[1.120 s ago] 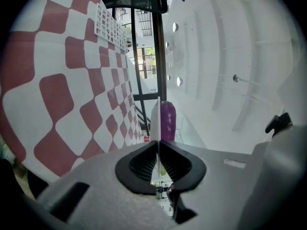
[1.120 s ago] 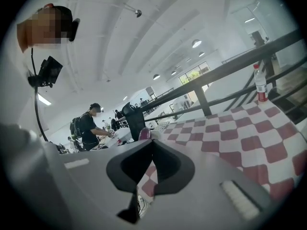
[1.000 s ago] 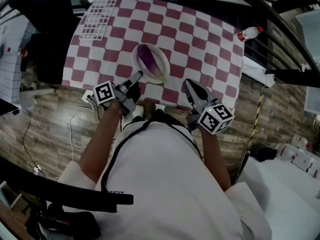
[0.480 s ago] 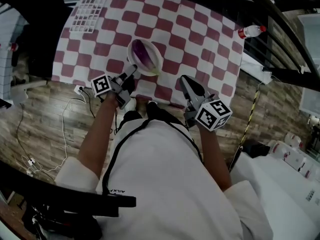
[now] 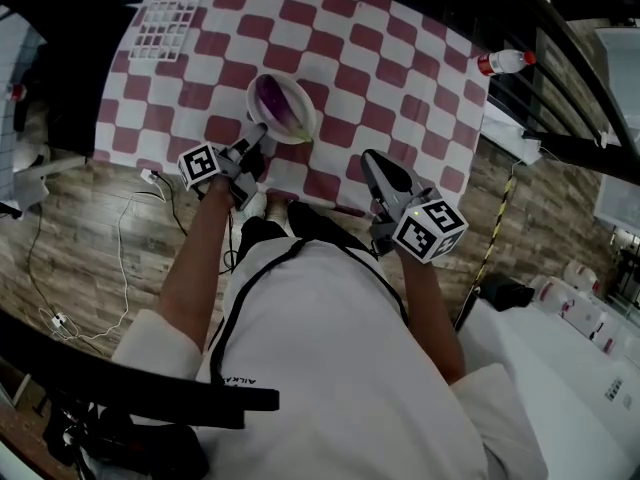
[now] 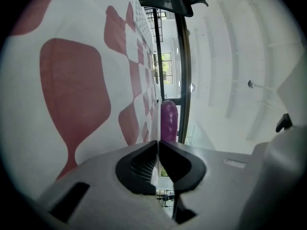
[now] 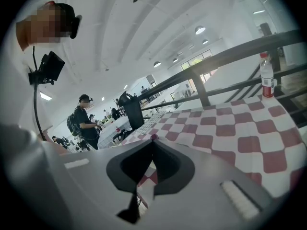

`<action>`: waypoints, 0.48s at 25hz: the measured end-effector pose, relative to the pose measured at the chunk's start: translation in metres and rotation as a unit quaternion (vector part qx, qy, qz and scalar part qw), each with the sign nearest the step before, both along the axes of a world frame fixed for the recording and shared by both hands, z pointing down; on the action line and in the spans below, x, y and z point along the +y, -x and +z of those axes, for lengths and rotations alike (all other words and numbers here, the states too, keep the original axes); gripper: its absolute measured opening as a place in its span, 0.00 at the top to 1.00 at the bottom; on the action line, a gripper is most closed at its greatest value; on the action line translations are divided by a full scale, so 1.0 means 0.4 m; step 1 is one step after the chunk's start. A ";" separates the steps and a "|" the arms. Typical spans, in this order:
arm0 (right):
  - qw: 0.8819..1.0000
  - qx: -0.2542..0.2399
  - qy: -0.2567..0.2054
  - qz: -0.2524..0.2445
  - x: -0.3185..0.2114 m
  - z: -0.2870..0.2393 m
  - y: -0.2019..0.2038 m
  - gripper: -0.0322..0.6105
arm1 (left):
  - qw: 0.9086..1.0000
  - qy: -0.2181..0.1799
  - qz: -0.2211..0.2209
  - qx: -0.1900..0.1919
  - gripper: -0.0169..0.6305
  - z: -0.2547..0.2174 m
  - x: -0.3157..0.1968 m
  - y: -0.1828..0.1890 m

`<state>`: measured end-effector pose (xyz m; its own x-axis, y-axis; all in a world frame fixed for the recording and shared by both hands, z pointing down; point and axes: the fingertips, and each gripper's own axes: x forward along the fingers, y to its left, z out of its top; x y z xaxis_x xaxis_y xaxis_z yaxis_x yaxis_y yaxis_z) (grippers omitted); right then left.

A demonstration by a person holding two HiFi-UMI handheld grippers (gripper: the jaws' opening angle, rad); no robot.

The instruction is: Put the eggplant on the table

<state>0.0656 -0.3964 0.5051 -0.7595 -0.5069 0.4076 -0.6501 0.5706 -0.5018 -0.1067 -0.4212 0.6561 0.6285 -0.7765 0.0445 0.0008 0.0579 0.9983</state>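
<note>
Left gripper (image 5: 259, 134) pinches the seven-o'clock rim of the round white plate (image 5: 312, 118) holding the long purple eggplant (image 5: 272, 101) on the red-checked worktop (image 5: 400, 68); right gripper (image 5: 372, 160) hangs narrow and empty; tipping the eggplant out seems next.

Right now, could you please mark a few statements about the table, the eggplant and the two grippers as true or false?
1. The eggplant lies on the white plate. True.
2. The left gripper has the plate by its rim. True: the thin rim is between its jaws as they close on it.
3. The right gripper holds the eggplant. False: its jaws are shut on nothing, over the near edge of the table.
4. The red-capped bottle stands right beside the plate. False: it stands at the table's far right edge, well apart from the plate.
5. A white grid rack lies at the table's far left corner. True.
</note>
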 end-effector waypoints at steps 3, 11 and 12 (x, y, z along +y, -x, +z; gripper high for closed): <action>1.000 0.001 0.002 -0.001 -0.008 0.005 -0.003 0.94 | 1.000 0.007 -0.005 -0.003 0.94 0.014 -0.008 0.001; 1.000 0.001 0.005 0.004 -0.028 0.011 -0.020 0.94 | 0.997 0.052 0.001 -0.051 0.94 0.095 -0.015 0.015; 1.000 0.001 0.005 0.006 -0.031 0.011 -0.024 0.94 | 0.997 0.055 0.001 -0.052 0.94 0.096 -0.018 0.013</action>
<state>0.0751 -0.4089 0.5094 -0.7527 -0.5113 0.4146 -0.6577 0.5576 -0.5064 -0.1120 -0.4283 0.6947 0.6180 -0.7618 0.1942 -0.1034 0.1662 0.9807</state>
